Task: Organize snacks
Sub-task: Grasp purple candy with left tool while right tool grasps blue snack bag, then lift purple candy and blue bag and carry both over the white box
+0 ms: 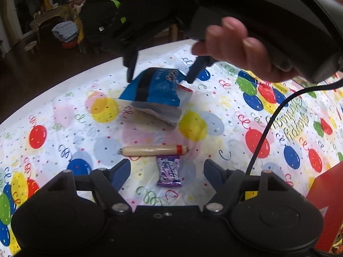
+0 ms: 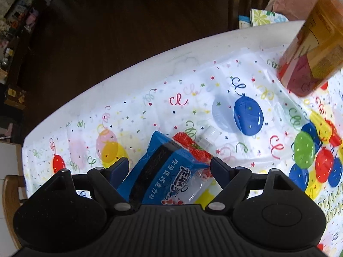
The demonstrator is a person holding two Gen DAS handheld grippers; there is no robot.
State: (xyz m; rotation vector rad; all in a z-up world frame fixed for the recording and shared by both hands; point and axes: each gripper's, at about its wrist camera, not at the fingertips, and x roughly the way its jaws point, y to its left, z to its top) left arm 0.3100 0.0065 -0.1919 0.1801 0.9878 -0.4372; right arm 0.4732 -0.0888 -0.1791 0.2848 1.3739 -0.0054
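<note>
Glossy plastic tablecloth under a shiny blue foil packet, with a smooth-cased sausage and crinkled purple foil candy wrapper nearer the matt black plastic left gripper.

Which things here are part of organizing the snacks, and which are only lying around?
For the job:
- blue snack packet
- strawberry jelly pouch
- sausage stick
- purple candy bar
- red box

Lying about:
- balloon tablecloth
- black cable
- wooden chair
</note>
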